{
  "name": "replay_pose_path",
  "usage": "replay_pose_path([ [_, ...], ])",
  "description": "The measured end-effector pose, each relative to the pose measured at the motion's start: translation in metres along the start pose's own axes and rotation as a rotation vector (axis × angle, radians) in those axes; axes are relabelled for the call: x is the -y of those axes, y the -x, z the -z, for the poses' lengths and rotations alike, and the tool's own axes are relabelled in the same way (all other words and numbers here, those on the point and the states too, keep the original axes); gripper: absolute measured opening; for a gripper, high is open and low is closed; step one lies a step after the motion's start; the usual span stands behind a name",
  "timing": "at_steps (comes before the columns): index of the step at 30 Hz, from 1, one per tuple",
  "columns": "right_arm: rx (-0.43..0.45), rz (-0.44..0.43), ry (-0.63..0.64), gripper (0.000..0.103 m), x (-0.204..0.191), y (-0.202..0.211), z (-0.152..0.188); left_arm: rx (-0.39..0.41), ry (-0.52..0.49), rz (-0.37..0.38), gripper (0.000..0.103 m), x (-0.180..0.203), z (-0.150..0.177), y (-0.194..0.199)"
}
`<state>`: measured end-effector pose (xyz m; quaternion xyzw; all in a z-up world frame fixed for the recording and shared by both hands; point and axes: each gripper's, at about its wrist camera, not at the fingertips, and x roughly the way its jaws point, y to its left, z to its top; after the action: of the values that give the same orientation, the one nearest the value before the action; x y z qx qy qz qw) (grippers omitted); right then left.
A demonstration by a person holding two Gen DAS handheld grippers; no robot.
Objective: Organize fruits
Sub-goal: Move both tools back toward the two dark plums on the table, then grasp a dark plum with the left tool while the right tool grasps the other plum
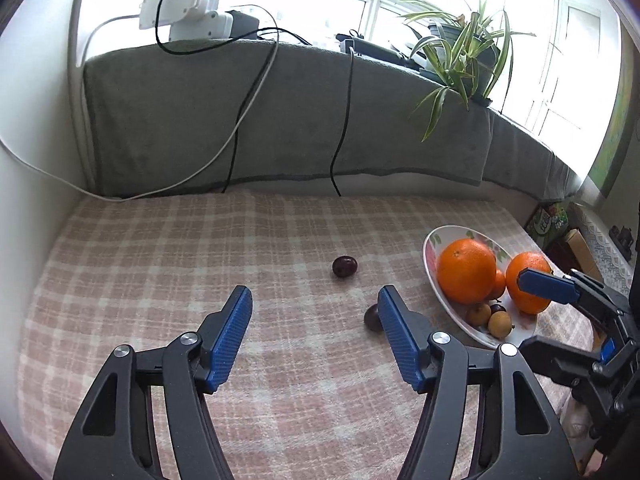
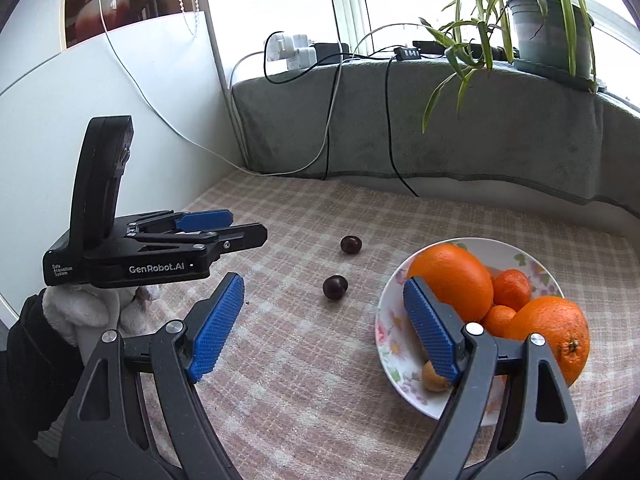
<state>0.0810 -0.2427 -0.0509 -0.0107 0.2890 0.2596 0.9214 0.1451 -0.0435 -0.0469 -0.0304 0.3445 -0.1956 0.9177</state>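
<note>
Two dark plums lie on the checked cloth: the far plum (image 1: 345, 267) (image 2: 351, 245) and the near plum (image 1: 371, 319) (image 2: 335, 287), which the left wrist view half hides behind a finger. A flowered plate (image 1: 430, 252) (image 2: 384, 320) holds two big oranges (image 1: 466, 270) (image 2: 452, 280), small tangerines (image 2: 512, 286) and small yellow fruits (image 1: 500, 324). My left gripper (image 1: 315, 294) (image 2: 246, 224) is open and empty, just short of the plums. My right gripper (image 2: 324, 282) (image 1: 522, 312) is open and empty by the plate's near edge.
A grey cloth-covered ledge (image 1: 280, 120) runs along the back, with cables (image 1: 344, 120) hanging down to the table. Chargers (image 1: 188, 12) and a potted plant (image 2: 548, 24) stand on it. A white wall (image 2: 100, 120) closes the left side. Boxes (image 1: 552, 220) sit past the table's right edge.
</note>
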Motion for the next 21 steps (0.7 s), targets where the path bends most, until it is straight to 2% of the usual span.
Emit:
replay_pose_path([
  [2, -0.007, -0.011, 0.003, 0.084, -0.004, -0.005, 0.0, -0.008, -0.004, 0.009, 0.06, -0.002, -0.004, -0.004],
  [5, -0.026, -0.017, 0.016, 0.075, -0.01, -0.016, -0.001, -0.028, -0.015, 0.025, 0.054, -0.004, -0.009, -0.012],
  [10, -0.084, -0.023, 0.031, 0.054, -0.015, -0.038, -0.003, -0.053, -0.048, 0.061, 0.044, -0.003, -0.014, -0.023],
  [15, -0.129, -0.011, 0.05, 0.045, -0.016, -0.059, -0.005, -0.089, -0.04, 0.113, 0.038, -0.005, -0.02, -0.042],
  [21, -0.176, 0.02, 0.084, 0.039, -0.014, -0.08, -0.006, -0.121, -0.039, 0.154, 0.036, -0.003, -0.026, -0.065],
])
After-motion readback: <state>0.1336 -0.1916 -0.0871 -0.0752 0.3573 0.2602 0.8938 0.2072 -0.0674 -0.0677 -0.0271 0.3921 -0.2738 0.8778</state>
